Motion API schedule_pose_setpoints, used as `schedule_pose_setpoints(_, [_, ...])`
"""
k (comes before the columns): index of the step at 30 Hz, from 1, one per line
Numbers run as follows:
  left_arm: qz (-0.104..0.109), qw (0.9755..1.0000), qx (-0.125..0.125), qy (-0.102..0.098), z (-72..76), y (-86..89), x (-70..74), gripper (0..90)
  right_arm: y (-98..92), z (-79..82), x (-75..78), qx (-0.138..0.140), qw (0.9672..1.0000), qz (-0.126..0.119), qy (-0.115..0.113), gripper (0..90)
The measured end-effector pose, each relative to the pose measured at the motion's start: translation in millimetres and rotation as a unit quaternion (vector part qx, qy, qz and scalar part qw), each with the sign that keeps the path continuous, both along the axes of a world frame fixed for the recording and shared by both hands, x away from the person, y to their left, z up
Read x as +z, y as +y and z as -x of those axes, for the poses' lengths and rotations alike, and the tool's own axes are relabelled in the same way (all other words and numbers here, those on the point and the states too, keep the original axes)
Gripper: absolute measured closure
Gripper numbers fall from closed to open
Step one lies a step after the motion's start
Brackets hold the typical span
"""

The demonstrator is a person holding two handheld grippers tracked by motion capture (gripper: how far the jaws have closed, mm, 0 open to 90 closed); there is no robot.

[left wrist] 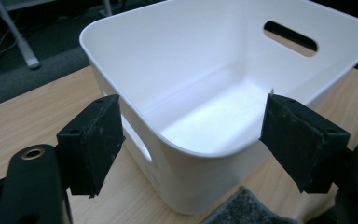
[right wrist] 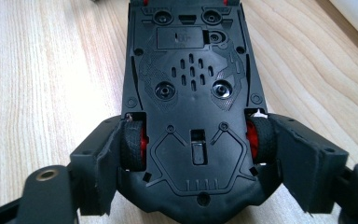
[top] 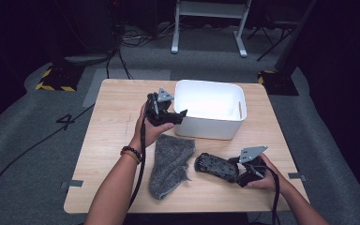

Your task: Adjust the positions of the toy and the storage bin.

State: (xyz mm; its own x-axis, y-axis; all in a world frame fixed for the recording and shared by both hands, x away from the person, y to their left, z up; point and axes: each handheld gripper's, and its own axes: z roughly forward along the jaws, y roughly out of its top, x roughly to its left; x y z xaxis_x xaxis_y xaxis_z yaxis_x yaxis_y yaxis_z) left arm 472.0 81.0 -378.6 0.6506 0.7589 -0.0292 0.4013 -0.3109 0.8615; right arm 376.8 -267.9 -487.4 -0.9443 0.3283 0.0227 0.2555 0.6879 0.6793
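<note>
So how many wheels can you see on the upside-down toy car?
2. In the right gripper view, one wheel sits by the tool's left pad and the other wheel by its right pad. The front ones are cut off at the picture's top.

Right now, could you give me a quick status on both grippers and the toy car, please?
Right gripper shut on upturned toy car. Left gripper open, empty, at white bin. Grey cloth lies between them.

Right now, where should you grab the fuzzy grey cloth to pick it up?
Probably the grey cloth's wide upper end, near the white bin. It lies flat and bunched thicker there, so jaws coming straight down can pinch a fold. The narrow lower tip is thin and might slip. The open left gripper hovers nearest that end; the right gripper is shut on the toy car.
</note>
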Motion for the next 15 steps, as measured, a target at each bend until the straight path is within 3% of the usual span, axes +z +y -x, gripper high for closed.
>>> schedule_pose_setpoints(4, [0.001,0.9998,0.017,0.012,-12.7,-2.6,-0.9,29.8,1.0,0.5,-1.6,0.002,1.0000,0.006,-0.002,23.5])
schedule_pose_setpoints(7, [-0.011,0.9996,0.020,0.019,-20.2,-4.4,-3.2,38.6,2.0,0.9,-2.9,0.004,0.9999,0.012,-0.002,23.5])
schedule_pose_setpoints(10, [-0.038,0.9983,0.032,0.030,-27.6,-6.9,-7.3,43.1,2.6,1.2,-3.5,0.003,0.9999,0.014,0.000,23.5])
schedule_pose_setpoints(15, [-0.060,0.9968,0.030,0.043,-36.0,-10.7,-13.7,48.5,4.3,1.8,-5.0,0.006,0.9998,0.016,0.002,23.5])
